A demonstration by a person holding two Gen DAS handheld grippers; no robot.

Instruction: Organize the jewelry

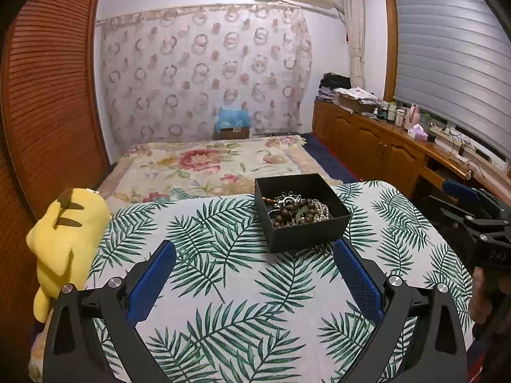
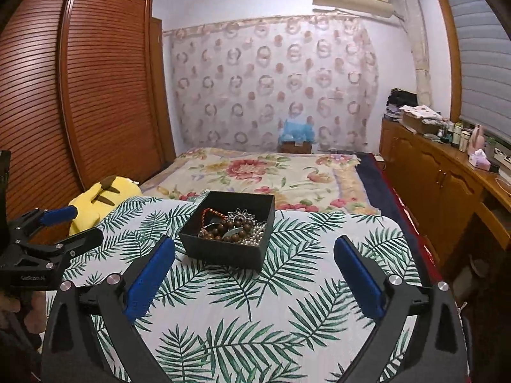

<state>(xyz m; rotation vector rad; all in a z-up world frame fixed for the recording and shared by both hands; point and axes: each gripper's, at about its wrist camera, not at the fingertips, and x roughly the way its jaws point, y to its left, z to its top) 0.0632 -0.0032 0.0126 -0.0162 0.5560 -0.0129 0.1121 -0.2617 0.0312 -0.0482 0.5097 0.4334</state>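
Note:
A black open box (image 1: 274,188) stands on the far part of a small table with a palm-leaf cloth (image 1: 223,287). It holds a tangle of jewelry (image 1: 298,212): dark wooden beads, a pearl strand, a silver piece and an orange cord. My left gripper (image 1: 255,249) is open and empty, hovering above the cloth just short of the box. In the right wrist view the box (image 2: 223,252) with the jewelry (image 2: 234,226) lies ahead and left. My right gripper (image 2: 254,245) is open and empty. Each gripper also shows in the other view: right (image 1: 472,223), left (image 2: 44,233).
A yellow plush toy (image 1: 67,239) leans at the table's left edge. A bed with a floral blanket (image 1: 210,162) lies beyond the table. A wooden wardrobe (image 1: 48,95) stands at left. A wooden cabinet with bottles and clutter (image 1: 383,131) runs along the right wall.

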